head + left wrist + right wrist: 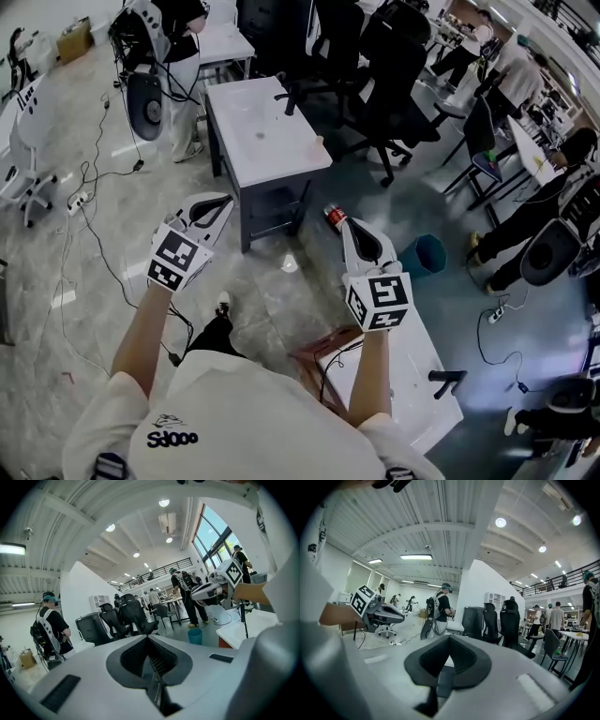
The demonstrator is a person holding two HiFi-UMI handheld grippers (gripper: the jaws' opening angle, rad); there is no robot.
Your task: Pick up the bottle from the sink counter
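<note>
Both grippers are held up in front of the person in the lower middle of the head view. The left gripper (221, 206) is seen with its two jaws pressed together, and nothing is caught between them. The right gripper (349, 225) is closed the same way, and nothing is held in it either. A small bottle (335, 217) with a red band is seen in the middle of the frame, just past the tip of the right gripper. It seems to lie on the floor near the foot of the gray table (265, 141), and it is not touched by either gripper. A white counter (424, 370) is found at the lower right, under the right arm. A blue-green bin (429, 261) is placed on the floor to the right of the bottle; what is inside cannot be made out. A cardboard box (74, 41) is seen at the upper left, and what it holds cannot be told.
</note>
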